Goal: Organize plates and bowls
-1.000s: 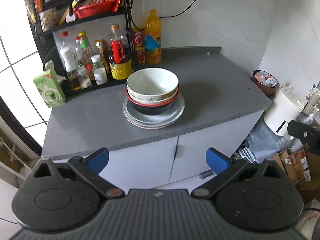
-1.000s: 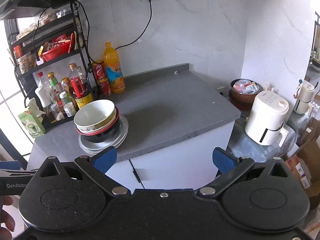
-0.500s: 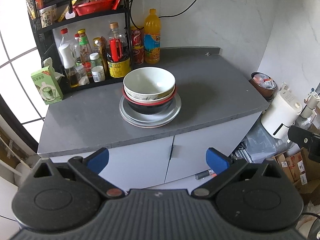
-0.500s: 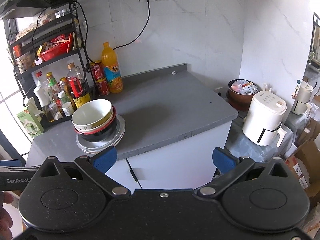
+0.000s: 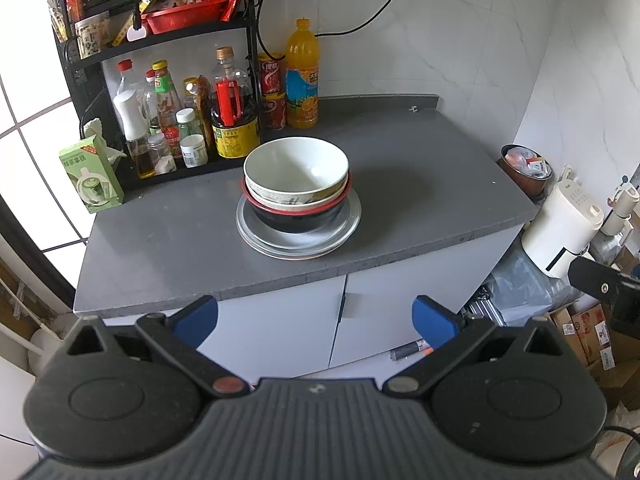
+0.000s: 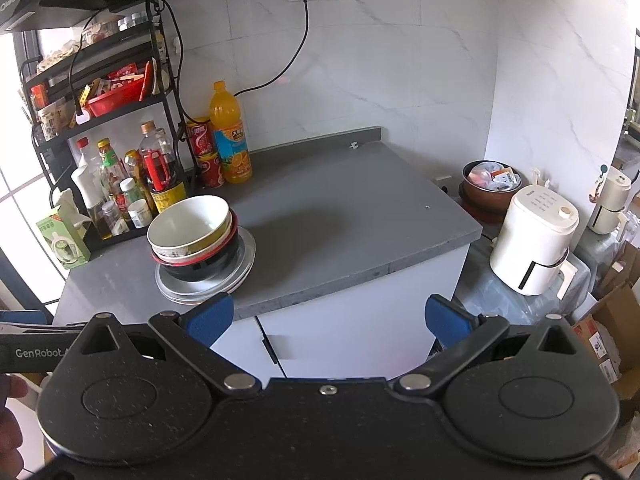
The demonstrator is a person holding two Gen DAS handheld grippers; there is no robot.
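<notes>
Toward the front edge of the grey countertop point(image 5: 400, 184), nearer its left end than its right, stands the stack: a white bowl point(image 5: 295, 171) nested in a patterned bowl point(image 5: 296, 200), that one in a black bowl with a red rim point(image 5: 296, 218), all on two or more metal plates point(image 5: 344, 232). The left gripper point(image 5: 315, 317) and the right gripper point(image 6: 327, 315) both hang off the front edge, well apart from the stack, jaws spread wide and holding nothing. The upper bowls look tilted and off centre, so a careless pinch on the top rim could likely drag the lower bowls along or slide the whole pile on the smooth plates toward the front edge; thin glazed rims may also slip between the pads. At the back left corner a black wire rack point(image 5: 72, 68) crowded with sauce bottles point(image 5: 234, 108) sits close behind the stack, with an orange drink bottle point(image 5: 302, 76) and red cans point(image 5: 273, 96) beside it, and a wide lift could knock them. The right half of the countertop is bare. The room is a white-tiled kitchen corner, with a white appliance point(image 6: 534, 240) and cardboard boxes point(image 5: 588, 332) below on the right.
</notes>
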